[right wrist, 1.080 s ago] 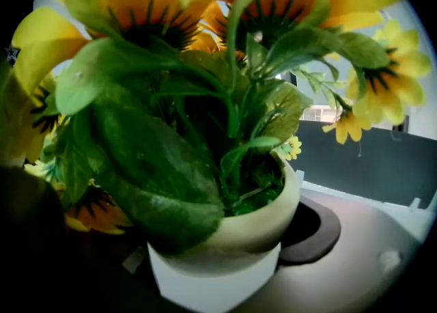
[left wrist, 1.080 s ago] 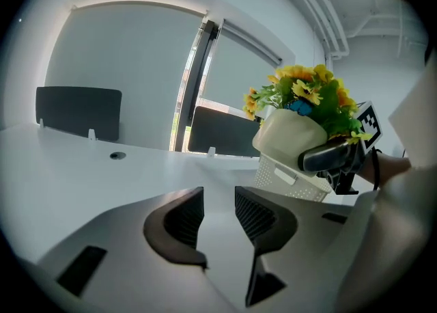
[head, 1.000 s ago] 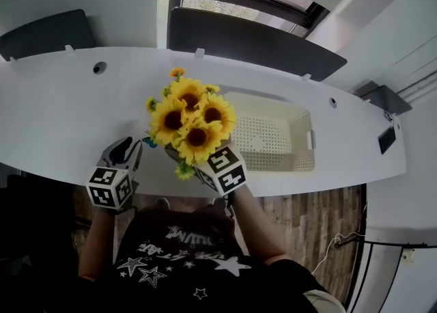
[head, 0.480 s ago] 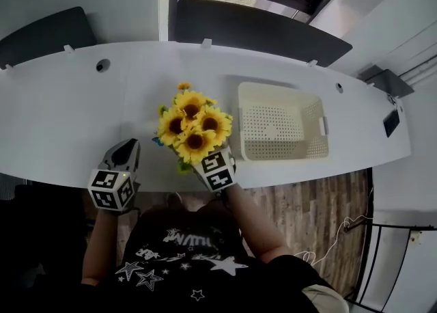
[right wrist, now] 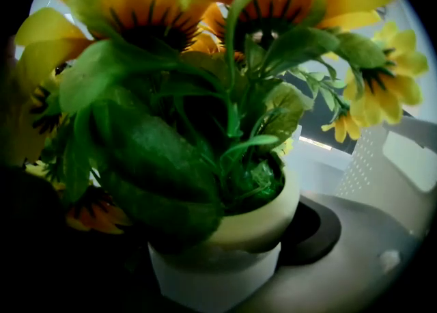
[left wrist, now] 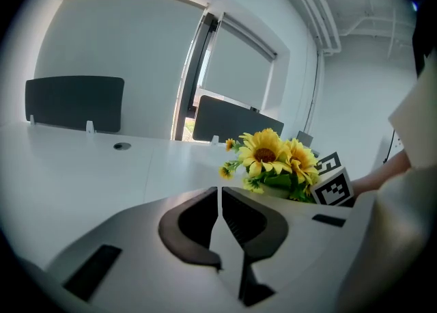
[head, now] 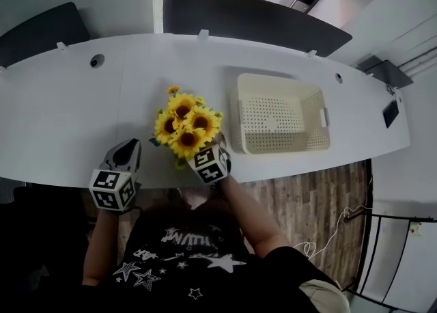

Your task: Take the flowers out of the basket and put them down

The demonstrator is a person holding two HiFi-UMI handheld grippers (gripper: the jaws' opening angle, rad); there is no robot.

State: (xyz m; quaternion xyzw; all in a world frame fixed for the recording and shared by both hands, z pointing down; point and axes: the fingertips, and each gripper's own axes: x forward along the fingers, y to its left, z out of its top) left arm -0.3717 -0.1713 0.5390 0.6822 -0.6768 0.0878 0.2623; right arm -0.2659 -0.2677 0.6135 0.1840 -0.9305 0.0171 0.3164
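A bunch of yellow sunflowers [head: 183,126] in a small cream pot [right wrist: 254,221] hangs low over the white table [head: 61,120], left of the empty cream basket [head: 281,139]. My right gripper [head: 195,150] is shut on the pot, and its dark pad [right wrist: 315,234] presses on the pot's side. Leaves and blooms fill the right gripper view. Whether the pot touches the table is hidden. My left gripper [head: 125,149] sits at the table's near edge, left of the flowers [left wrist: 274,161]. Its jaws [left wrist: 220,193] have just been closing and stand shut with nothing between them.
The perforated basket stands on the table's right half with handles at its ends. Dark screens [head: 252,23] line the table's far edge, and cable holes [head: 95,61] sit near it. A wooden floor [head: 307,202] shows below the table's near edge.
The right gripper has sunk towards the table with the flowers in it, so the blooms look smaller and lower. The left gripper has stayed by the near edge.
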